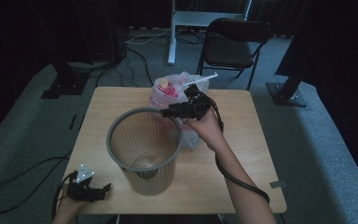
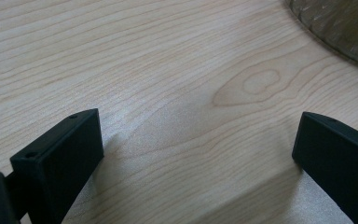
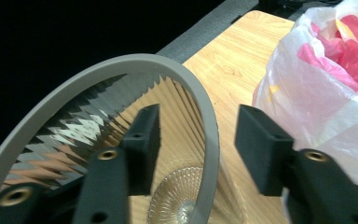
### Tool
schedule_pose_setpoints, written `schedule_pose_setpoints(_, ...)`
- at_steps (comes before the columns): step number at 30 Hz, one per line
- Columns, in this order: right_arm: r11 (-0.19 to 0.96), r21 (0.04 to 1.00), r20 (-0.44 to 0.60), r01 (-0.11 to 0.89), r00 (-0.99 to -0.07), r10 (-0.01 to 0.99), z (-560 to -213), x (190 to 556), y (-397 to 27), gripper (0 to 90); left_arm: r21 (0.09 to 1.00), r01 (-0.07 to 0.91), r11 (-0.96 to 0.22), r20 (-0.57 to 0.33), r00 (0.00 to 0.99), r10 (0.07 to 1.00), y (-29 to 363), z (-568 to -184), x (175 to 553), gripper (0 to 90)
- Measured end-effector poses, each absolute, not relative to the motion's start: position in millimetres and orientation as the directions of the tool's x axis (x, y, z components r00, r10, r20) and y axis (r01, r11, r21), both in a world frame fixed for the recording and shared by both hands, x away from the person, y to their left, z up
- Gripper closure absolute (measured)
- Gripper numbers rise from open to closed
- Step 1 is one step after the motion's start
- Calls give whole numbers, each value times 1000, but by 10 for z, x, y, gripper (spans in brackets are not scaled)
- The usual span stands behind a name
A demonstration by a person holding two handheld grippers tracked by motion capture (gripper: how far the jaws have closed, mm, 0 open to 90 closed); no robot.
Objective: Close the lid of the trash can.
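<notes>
Right gripper straddling the bin rim, bag waiting behind.

Going left to right: the left gripper point(image 1: 103, 188) is resting at the table's point(image 1: 251, 140) near corner, jaws apart and holding nothing. The grey wastebasket point(image 1: 144, 150) is standing upright mid-table. The right gripper point(image 3: 196, 140) is sitting over its rim, one jaw inside, one outside, not pressing. Just behind, touching the basket, the plastic bag point(image 1: 177, 91) of pink and yellow scraps is slumping. Judging it, closing squarely on the rim should be keeping the basket from tipping.
</notes>
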State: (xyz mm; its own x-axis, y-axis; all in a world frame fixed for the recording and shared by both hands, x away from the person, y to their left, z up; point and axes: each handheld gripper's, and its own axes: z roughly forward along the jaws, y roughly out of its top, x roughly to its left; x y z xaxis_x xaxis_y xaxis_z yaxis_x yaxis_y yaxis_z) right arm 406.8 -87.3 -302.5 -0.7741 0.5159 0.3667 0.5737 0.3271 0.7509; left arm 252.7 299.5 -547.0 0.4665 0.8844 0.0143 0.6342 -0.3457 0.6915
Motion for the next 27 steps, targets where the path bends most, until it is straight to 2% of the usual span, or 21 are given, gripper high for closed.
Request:
schedule_pose_setpoints(4,322,751,352,576,-763,542,-3042,4069,-868,293,691,634,-346,14,467,884,2995,-5470,2527,18)
schedule_pose_setpoints(6,327,751,353,573,-768,534,-3059,4069,-858,174,691,634,-346,14,467,884,2995,-5470,2527,18)
schedule_pose_setpoints(8,340,748,346,570,-772,534,-3075,4064,-840,139,691,634,-346,14,467,884,2995,-5470,2527,18)
schedule_pose_setpoints(27,258,796,336,548,-754,565,-3172,3967,-1063,127,692,634,-345,14,466,885,2996,-5471,2522,18)
